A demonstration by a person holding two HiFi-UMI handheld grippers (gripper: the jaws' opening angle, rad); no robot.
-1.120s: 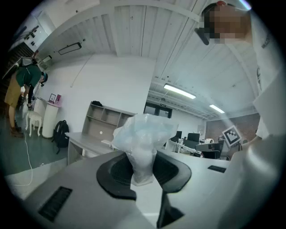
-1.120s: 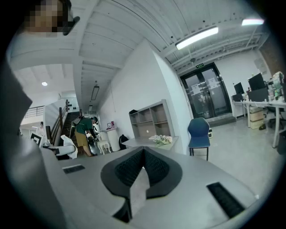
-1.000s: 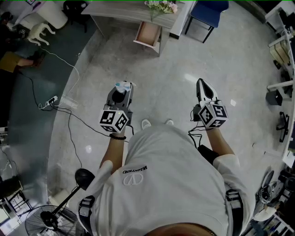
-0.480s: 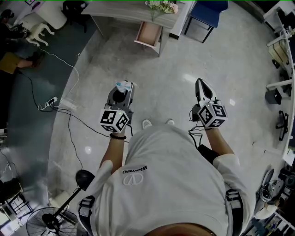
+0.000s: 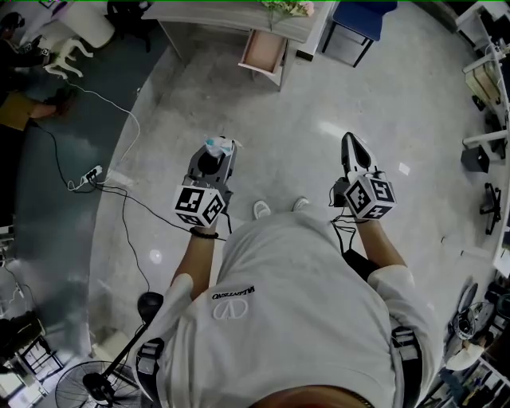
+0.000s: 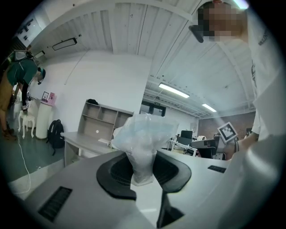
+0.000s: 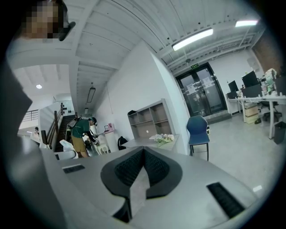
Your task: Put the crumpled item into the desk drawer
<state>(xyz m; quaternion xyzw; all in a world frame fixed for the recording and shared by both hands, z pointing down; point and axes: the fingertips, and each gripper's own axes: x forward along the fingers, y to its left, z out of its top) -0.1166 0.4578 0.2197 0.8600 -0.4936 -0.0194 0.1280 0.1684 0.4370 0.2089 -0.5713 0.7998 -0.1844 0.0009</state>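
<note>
The pale grey floor [image 5: 319, 119] fills most of the head view. At its far edge stands the worktop [image 5: 207, 12], grey, with a bunch of flowers [image 5: 288, 6] on it and a blue chair [image 5: 360, 20] just beside it. The person's white shirt [image 5: 279, 319] carries a round logo with "VALENTINO" over it, seen upside down from the head.

The drawer [image 5: 265, 49] hangs pulled out from the worktop, its inside pinkish brown. I cannot make out anything in it.

The left gripper [image 5: 217, 156] is held out over the floor, well apart from the drawer. Its jaws stand partly closed and pinch the crumpled item [image 5: 215, 144]. In the left gripper view the item [image 6: 143, 138] is thin, see-through plastic, whitish with a faint blue tint. It is squeezed to a narrow neck between the pads of the gripper [image 6: 143, 172] and puffs out in creased folds above them. No print shows on it.

The right gripper [image 5: 351, 147] is also held over the floor. In its own view the jaws of that gripper [image 7: 142, 167] are pressed together with nothing between them. The green sign [image 7: 195, 65] over the far door is too small to read.
</note>
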